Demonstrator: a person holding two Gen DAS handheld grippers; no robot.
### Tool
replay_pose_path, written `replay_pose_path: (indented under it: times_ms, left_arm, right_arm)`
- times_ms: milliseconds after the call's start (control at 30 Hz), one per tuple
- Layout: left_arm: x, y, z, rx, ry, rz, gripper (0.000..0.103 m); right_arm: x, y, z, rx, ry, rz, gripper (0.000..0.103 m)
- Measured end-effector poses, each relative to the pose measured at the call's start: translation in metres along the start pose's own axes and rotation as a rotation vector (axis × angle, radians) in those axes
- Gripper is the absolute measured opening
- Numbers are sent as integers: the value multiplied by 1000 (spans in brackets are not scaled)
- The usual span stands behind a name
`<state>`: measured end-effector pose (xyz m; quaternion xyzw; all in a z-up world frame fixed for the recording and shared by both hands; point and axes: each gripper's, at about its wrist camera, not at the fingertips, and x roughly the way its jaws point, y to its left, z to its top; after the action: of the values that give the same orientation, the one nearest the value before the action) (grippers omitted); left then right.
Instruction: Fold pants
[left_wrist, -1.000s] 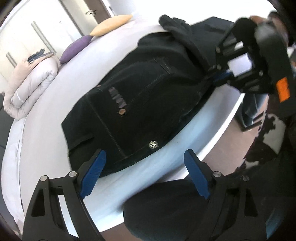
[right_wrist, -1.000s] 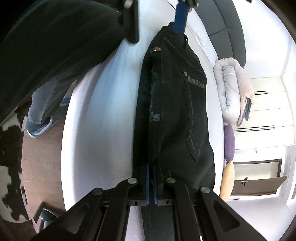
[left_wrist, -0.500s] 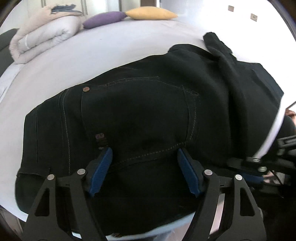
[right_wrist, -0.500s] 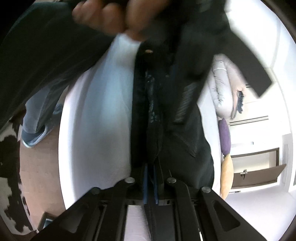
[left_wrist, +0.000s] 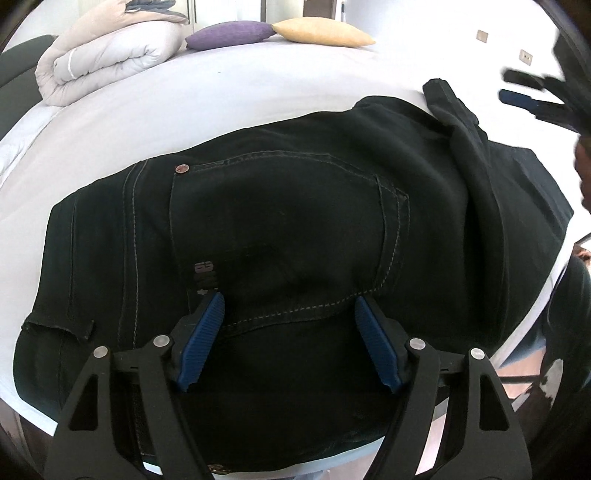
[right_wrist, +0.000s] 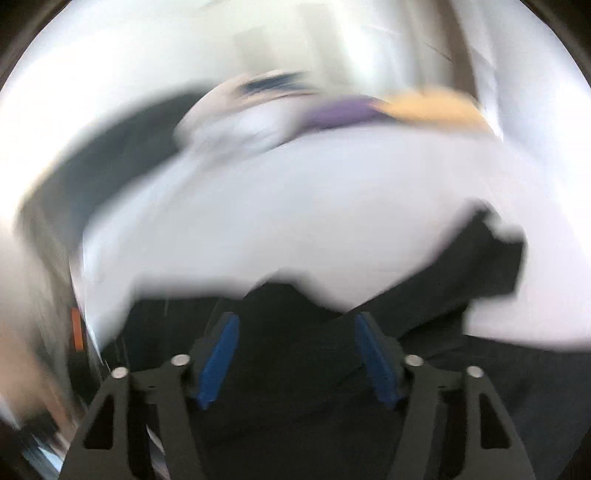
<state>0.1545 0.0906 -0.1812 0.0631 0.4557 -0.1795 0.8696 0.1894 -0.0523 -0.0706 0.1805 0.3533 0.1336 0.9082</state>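
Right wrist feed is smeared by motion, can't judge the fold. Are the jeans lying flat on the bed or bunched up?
Observer: The left wrist view shows the black jeans spread on the white bed, with the back pocket facing up.
Operator: Any leg folded over?
Observer: Yes. One trouser leg lies across the right part of the jeans, with its hem toward the far side.
Operator: Left tongs holding anything?
Observer: No. The left tongs are open over the pocket's lower seam. I can't tell whether they touch the fabric.
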Motion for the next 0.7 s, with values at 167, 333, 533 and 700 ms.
replay_pose_path:
  times_ms: [167, 333, 533, 700]
  left_arm:
    - [1, -1, 2, -20, -4, 0, 73]
    - [0, 0, 2, -25, -6, -2, 73]
    - [-23, 10, 5, -118, -54, -82, 51]
    - [-25, 12, 22, -211, -86, -226, 28]
  right_arm:
    - [37, -100, 48, 374, -7, -57, 53]
    - [74, -144, 63, 523, 11, -174, 53]
    - [107, -159, 73, 578, 24, -159, 55]
    - [117, -161, 81, 540, 41, -99, 9]
